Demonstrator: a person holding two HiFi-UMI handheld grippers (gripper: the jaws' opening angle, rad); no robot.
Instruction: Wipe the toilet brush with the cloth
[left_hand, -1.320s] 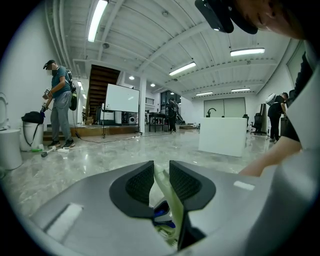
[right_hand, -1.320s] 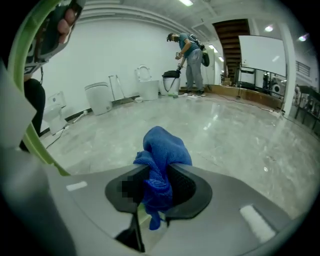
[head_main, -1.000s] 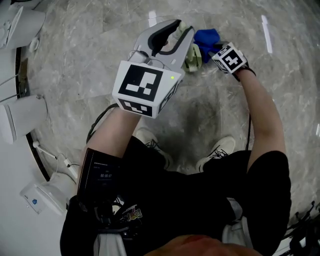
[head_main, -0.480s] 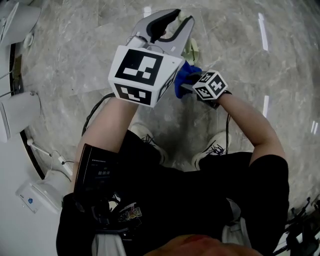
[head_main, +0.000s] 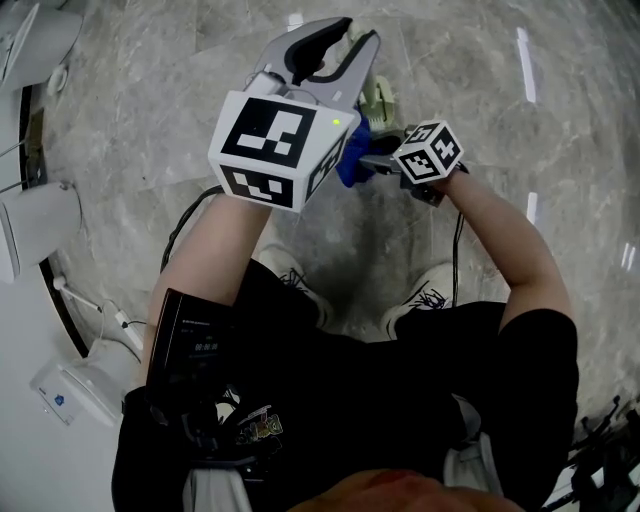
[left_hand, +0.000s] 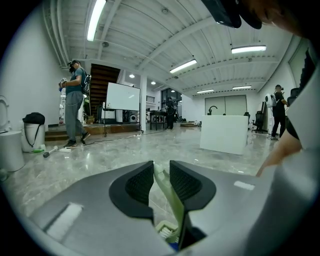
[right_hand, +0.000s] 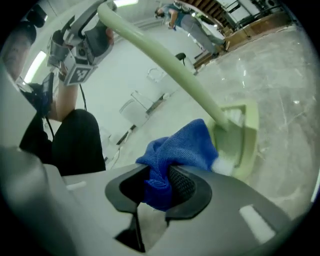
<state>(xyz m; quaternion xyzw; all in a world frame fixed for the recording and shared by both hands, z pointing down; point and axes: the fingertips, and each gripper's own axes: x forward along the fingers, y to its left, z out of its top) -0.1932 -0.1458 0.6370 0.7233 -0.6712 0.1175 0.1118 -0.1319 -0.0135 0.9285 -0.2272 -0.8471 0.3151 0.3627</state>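
Pale green plastic toilet brush, upper centre, sits clamped in the left gripper. Right gripper pinches blue fabric cloth against it.

Head view steeply down, gripper views close along their jaws, all sharing toilet brush

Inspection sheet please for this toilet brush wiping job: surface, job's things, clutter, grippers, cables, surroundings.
Surface: glossy grey marble floor.
Job's things: pale green toilet brush held off the floor; blue cloth at its head.
Clutter: bagged bin by the wall.
Grippers: left gripper shut on the brush handle; right gripper shut on the cloth.
Cables: black cable beside the person's left forearm.
Surroundings: white toilet fixtures, whiteboard, people standing far off.
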